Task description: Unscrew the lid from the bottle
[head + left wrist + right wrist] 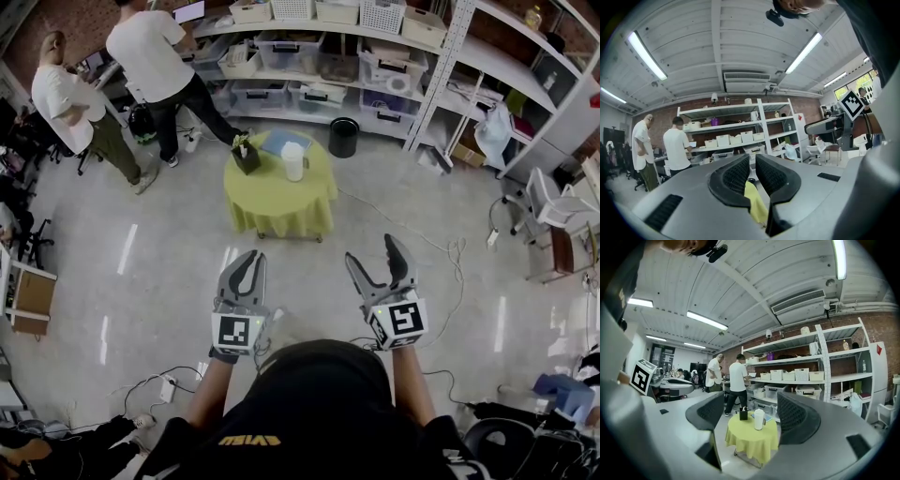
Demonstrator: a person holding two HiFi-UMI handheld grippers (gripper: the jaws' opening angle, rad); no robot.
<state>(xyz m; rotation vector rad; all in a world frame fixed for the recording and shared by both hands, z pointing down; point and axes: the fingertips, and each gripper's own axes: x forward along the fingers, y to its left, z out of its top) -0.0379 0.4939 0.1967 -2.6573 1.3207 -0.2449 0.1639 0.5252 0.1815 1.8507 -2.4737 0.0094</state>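
Note:
A white bottle (pixel 293 161) with its lid on stands on a small round table (pixel 272 202) draped in a yellow cloth, a few steps ahead of me. Both grippers are held level at waist height, well short of the table. My left gripper (pixel 246 267) is shut with nothing between its jaws; in the left gripper view (pixel 752 161) only a sliver of yellow cloth (pixel 754 201) shows past them. My right gripper (pixel 380 262) stands open and empty. The right gripper view (pixel 750 405) frames the bottle (pixel 759 419) and table (pixel 752 439) between its jaws.
A black holder (pixel 246 155) with pens and a blue sheet (pixel 278 142) share the table. Two people (pixel 155 56) stand at the back left by shelves of bins (pixel 309 56). A black bin (pixel 343 137) sits behind the table. Cables (pixel 450 258) trail on the floor at right.

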